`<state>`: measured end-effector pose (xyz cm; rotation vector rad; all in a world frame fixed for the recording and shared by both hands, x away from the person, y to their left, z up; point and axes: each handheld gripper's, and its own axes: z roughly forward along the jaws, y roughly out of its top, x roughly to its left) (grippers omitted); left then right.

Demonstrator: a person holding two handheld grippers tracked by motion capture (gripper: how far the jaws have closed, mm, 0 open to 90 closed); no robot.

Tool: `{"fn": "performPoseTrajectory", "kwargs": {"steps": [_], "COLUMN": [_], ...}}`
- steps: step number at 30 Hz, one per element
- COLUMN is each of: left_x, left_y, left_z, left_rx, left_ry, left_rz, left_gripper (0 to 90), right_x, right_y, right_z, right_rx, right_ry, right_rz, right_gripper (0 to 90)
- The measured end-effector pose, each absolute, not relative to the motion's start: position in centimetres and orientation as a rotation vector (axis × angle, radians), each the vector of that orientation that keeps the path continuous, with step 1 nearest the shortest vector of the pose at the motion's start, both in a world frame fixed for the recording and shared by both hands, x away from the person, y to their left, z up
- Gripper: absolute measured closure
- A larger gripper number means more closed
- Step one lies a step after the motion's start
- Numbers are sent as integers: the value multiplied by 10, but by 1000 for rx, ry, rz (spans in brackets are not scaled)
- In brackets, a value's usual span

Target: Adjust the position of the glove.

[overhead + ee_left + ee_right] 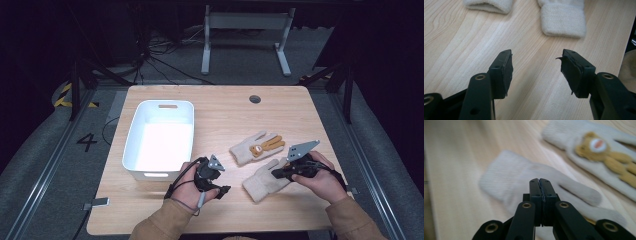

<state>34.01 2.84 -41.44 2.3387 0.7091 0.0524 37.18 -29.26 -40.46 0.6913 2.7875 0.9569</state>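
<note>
hovering over the plain glove (264,181), the right gripper (540,181) is clenched, seemingly on nothing, though blur hides contact. left gripper (536,68) gapes, released, near both cuffs. part the jaws before pinching fabric; bear glove (256,147) lies beside.

Table brightly lit amid dark surroundings; white bin (159,140) glares, gloves (524,180) blurred.

- My jaws are matt black plastic with brass-looking rivets.
- The table (225,120) under me is pale, smooth-grained wood.
- Both gloves (262,182) are fuzzy cream knit.
- The bin (131,145) is smooth white plastic.
</note>
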Motion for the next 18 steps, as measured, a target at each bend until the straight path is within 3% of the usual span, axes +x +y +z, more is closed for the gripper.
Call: {"fn": "performPoseTrajectory", "kwargs": {"steps": [8, 18], "left_x": [340, 340], "left_y": [28, 28], "left_z": [-415, -415], "left_rx": [2341, 2344], "left_ry": [705, 705], "left_rz": [49, 48], "left_gripper": [436, 434], "right_x": [397, 400], "right_y": [-302, -303], "right_z": [-426, -435], "right_rx": [846, 883], "right_ry": [2699, 2719], "right_rz": [903, 878], "right_gripper": [900, 900]}}
